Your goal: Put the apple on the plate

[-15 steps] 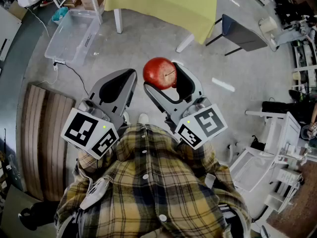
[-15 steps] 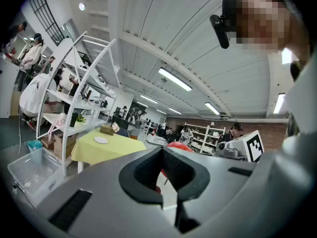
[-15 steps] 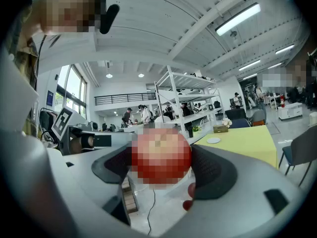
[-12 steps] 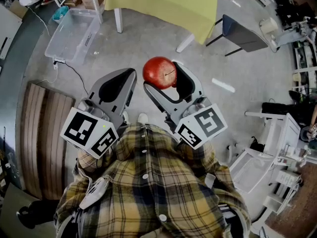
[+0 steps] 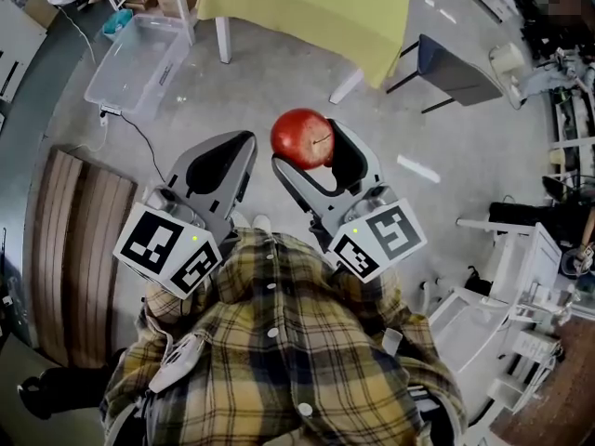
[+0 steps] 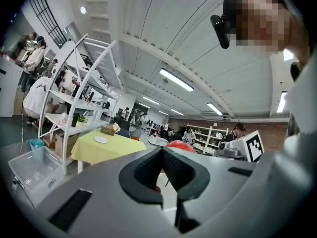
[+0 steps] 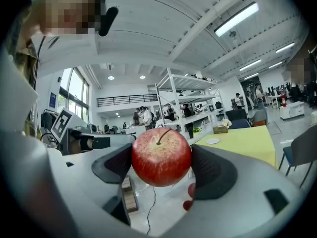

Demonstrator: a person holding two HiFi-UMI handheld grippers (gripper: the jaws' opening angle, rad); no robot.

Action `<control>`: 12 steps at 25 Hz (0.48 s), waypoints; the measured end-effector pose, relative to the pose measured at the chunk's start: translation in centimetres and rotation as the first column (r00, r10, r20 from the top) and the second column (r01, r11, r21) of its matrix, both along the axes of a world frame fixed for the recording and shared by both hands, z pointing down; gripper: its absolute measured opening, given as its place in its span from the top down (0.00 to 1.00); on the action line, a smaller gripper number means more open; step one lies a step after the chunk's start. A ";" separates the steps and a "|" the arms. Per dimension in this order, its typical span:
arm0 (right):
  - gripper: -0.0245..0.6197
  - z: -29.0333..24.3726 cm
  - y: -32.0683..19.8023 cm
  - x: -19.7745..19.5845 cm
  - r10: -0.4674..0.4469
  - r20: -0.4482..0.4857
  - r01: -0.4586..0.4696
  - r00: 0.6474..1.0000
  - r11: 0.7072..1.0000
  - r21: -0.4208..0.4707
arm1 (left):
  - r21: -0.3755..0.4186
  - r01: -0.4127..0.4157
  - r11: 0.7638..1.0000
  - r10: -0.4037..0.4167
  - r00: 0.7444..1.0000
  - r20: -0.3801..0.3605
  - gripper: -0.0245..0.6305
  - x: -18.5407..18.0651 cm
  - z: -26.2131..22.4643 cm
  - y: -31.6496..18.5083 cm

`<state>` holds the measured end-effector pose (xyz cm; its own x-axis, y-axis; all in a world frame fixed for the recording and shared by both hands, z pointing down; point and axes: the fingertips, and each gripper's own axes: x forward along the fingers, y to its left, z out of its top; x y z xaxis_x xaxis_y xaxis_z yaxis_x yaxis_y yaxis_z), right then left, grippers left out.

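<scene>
The grey concrete floor (image 5: 232, 100) took up most of the head view. Up top stood the table with the yellow-green cloth (image 5: 316, 7), well away from everything in hand. A brown slatted wooden panel (image 5: 79, 249) lay flat on the floor at the left. A clear plastic storage bin (image 5: 135, 63) sat beside the table's left end, and a dark grey chair (image 5: 456, 63) stood off its right corner.

The person's yellow-and-navy plaid shirt (image 5: 279, 342) filled the bottom of the frame. Both tools stuck out from it side by side, close together but not touching. The left tool (image 5: 244, 142) had its jaws shut tip to tip, with nothing in the hollow between the pads. The left gripper view showed the same thing.

The right tool (image 5: 307, 142) was spread wide and clamped on the round red apple (image 5: 302, 137). The dark pads pressed on both of its sides, and the stem pointed up in the right gripper view. So the apple was up in the air over the floor, nowhere near the table.

The small white round plate (image 7: 213, 141) sat on the yellow cloth.
</scene>
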<state>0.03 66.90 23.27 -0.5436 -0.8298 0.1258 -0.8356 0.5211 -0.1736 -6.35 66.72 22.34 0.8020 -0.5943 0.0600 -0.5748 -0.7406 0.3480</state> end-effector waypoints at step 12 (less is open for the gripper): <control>0.39 2.0 -1.7 1.1 0.009 0.011 -0.009 1.000 0.999 -0.039 | -0.042 0.026 0.999 -0.026 1.000 0.012 0.95 -0.2 2.2 -1.6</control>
